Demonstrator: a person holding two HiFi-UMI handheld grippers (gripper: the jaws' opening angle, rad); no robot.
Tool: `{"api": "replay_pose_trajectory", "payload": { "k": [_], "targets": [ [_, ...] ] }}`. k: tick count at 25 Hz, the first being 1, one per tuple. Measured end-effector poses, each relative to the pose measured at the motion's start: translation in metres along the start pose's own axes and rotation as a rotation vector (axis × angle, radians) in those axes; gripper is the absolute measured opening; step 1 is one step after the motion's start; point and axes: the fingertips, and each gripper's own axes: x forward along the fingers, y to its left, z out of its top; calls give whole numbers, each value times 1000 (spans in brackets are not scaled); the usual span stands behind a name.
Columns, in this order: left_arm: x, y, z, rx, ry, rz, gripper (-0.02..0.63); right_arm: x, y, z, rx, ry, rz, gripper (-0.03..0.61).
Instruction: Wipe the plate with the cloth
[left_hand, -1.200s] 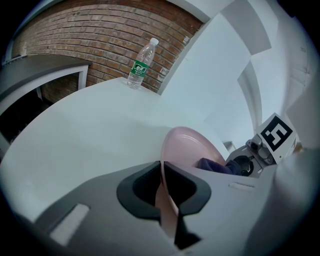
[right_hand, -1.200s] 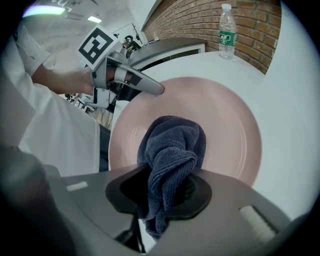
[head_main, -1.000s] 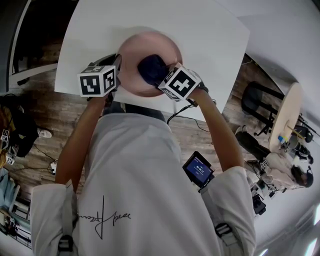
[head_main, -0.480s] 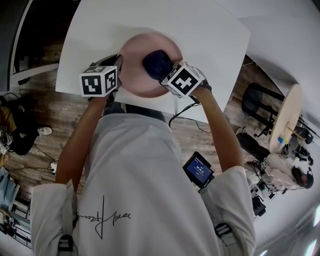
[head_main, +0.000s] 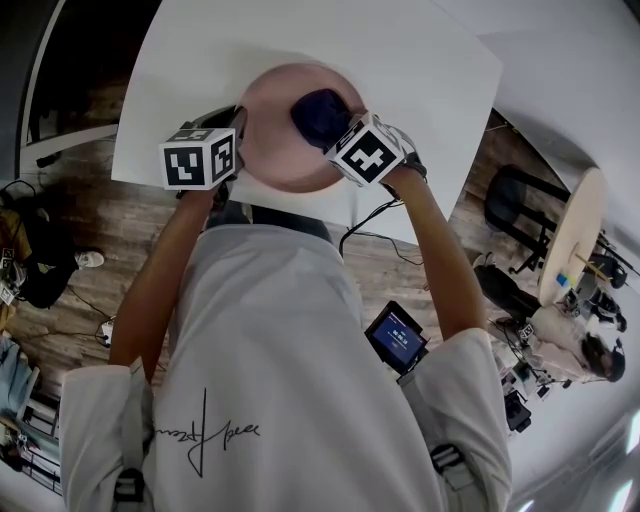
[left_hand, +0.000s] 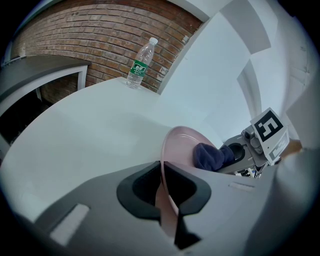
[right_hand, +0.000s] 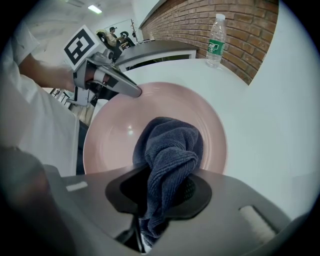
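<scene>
Nearest the head cam is the person's white shirt, both forearms reaching fwd over the near edge of the white table. The left gripper is clamped on the pink plate: its own view shows the rim running edge-on btw the two dark pads, both pads on it, at the plate's near-left side. The right gripper is closed on the dark blue cloth; a twisted length of it is pinched btw the jaws and the bunched end sits beyond the tips, on the plate's inner face. From the head cam the gripper points steeply down, w/ its marker cube over the plate's near-right rim and the cloth wad just past it, right of ctr and toward the far rim. The two grippers are on opposite sides of the plate, apart, not touching. The plate sits close to the table's near edge; can't tell whether it lies flat or is tipped. Farther back, at the table's far corner, a clear water bottle w/ green label stands upright, well apart from the plate. Behind it is a brick wall.
</scene>
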Motion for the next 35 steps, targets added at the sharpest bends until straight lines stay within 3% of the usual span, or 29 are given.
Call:
{"api": "replay_pose_trajectory", "payload": {
  "k": [12,35],
  "targets": [
    [-1,1,-2,13,7,13,31,1,-13,-2,-148,47,-122,95],
    [-10,-10,-7,35,5,0,58,-20,-7,2,-23,-127,-128,89]
  ]
}}
